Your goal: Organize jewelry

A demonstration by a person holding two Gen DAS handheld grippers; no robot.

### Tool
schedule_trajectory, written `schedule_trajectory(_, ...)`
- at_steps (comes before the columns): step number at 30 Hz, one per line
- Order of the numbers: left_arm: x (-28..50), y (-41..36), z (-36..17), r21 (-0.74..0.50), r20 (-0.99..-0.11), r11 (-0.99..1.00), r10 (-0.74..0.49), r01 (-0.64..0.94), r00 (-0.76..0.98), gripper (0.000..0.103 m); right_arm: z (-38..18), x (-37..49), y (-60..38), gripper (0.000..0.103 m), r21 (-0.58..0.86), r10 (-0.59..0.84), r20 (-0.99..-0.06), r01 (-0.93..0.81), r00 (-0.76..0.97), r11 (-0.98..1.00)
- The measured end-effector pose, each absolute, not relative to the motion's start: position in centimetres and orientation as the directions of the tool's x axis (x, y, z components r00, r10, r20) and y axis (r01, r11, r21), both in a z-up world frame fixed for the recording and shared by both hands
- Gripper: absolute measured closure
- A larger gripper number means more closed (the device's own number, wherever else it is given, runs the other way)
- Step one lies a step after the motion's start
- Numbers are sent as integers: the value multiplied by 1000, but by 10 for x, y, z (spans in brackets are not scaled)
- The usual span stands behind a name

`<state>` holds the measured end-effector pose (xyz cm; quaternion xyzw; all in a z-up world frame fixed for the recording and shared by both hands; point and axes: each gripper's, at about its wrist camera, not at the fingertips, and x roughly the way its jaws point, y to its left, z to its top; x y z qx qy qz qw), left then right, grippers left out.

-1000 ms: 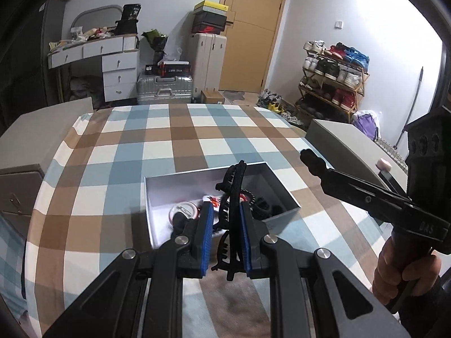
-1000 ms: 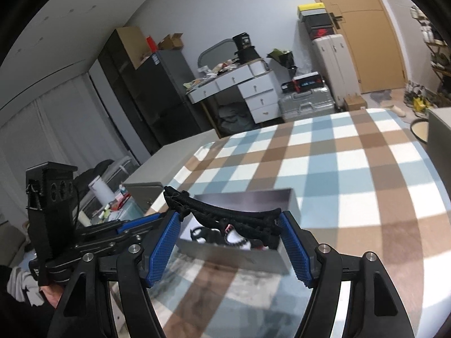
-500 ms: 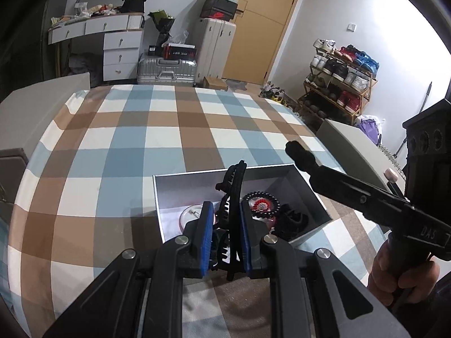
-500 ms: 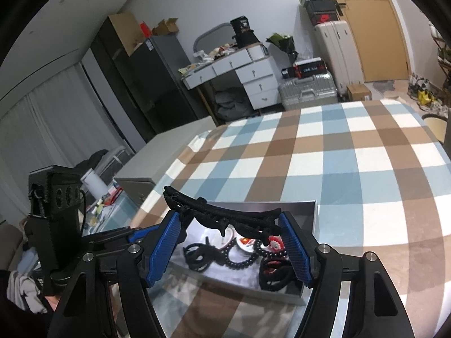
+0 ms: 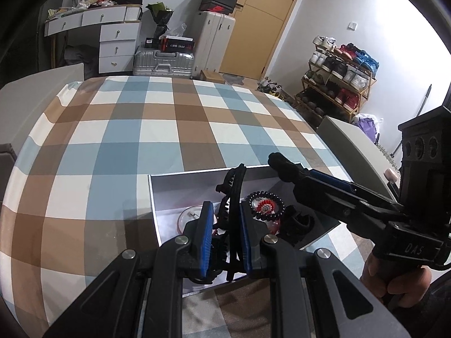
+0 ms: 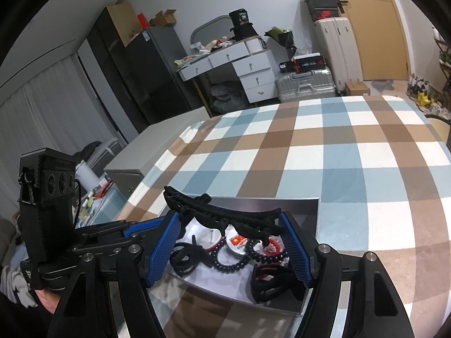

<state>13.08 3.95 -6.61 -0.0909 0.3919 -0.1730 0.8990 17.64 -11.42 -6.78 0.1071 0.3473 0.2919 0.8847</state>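
You have the black hair clip pinched in your left gripper. The blue pads are drawn in close on its two flat sides with only the clip's thickness between them. That side-on hold looks chosen to keep the teeth free and stop the clip rolling.

In the left wrist view the clip sits edge-on at lower centre. Its long axis runs up the frame along the fingers, with the far tip pointing toward the back wall of the grey box.

Your right gripper is spread wide and grips nothing that I can make out. In its own view the clip lies across the frame from centre-left to centre-right, just past the pad tips. Its left end rises higher and overshoots that pad (whether the right end brushes the other pad, I cannot tell). It appears to be standing by as a guide or guard rather than carrying the load.

The clip hangs above the box, which sits on the checked tablecloth in the lower middle of both views. Below it lie a black coil hair tie, a round tin and a dark claw clip. The bare floor is at the rear of the box. My judgement is that you are lining the clip's length up with the box before you lower it.
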Motion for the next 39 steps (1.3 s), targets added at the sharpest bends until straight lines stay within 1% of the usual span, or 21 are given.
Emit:
schedule_trajectory(4,135,39,-66,-309,-671,918,-395,247,628,90,-67,176,-116,30,397,595,-546,-443,590,804)
schedule_trajectory(7,138,40,-65,-311,-675,921,-389,236,627,88,-64,175,-120,30,404,599,-534,-442,597,801)
schedule_trajectory(8,139,41,-65,-312,-677,922,-386,231,626,82,-62,173,-122,30,404,597,-525,-440,606,802)
schedule_trajectory(9,139,42,-64,-317,-675,922,-384,223,630,68,-60,173,-123,29,405,599,-518,-441,611,801)
schedule_trajectory(10,138,43,-63,-322,-671,920,-388,223,632,59,-59,172,-125,28,409,602,-512,-442,613,798)
schedule_trajectory(11,137,44,-62,-331,-663,917,-394,222,637,47,-58,172,-127,26,413,606,-505,-444,614,795)
schedule_trajectory(12,134,46,-60,-338,-651,916,-394,217,649,46,-57,171,-129,26,413,604,-500,-442,621,796)
schedule_trajectory(16,129,46,-51,-316,-632,922,-379,222,676,46,-52,168,-136,26,422,600,-482,-431,639,798)
schedule_trajectory(19,125,46,-45,-294,-622,931,-358,217,696,45,-45,162,-141,18,422,595,-454,-428,663,799)
schedule_trajectory(20,123,46,-42,-283,-616,936,-345,210,708,41,-42,159,-142,17,418,594,-443,-432,671,799)
schedule_trajectory(21,122,46,-40,-274,-613,940,-332,202,717,34,-40,157,-143,17,415,595,-435,-436,676,799)
schedule_trajectory(22,121,46,-38,-263,-606,946,-317,193,730,32,-36,153,-143,17,407,599,-425,-448,678,796)
schedule_trajectory(24,115,46,-30,-239,-576,954,-290,182,764,31,-30,147,-144,15,394,602,-410,-462,685,794)
schedule_trajectory(25,111,47,-26,-229,-557,958,-275,173,783,30,-27,144,-144,12,387,602,-399,-468,691,794)
schedule_trajectory(27,106,47,-20,-214,-534,964,-252,159,807,22,-20,135,-145,8,374,607,-367,-485,705,790)
schedule_trajectory(29,101,48,-15,-197,-504,972,-214,130,837,21,-14,126,-146,2,364,609,-339,-497,717,788)
schedule_trajectory(30,97,48,-12,-186,-487,975,-196,118,851,21,-11,123,-146,1,360,611,-325,-503,722,786)
schedule_trajectory(34,93,46,-9,-155,-467,984,-151,87,872,18,-4,110,-148,0,343,617,-278,-524,736,779)
schedule_trajectory(37,87,48,-6,-159,-436,985,-133,69,890,15,-2,101,-150,0,329,610,-245,-528,753,783)
schedule_trajectory(39,81,49,-5,-157,-402,987,-101,40,910,9,0,96,-151,0,324,607,-226,-528,762,785)
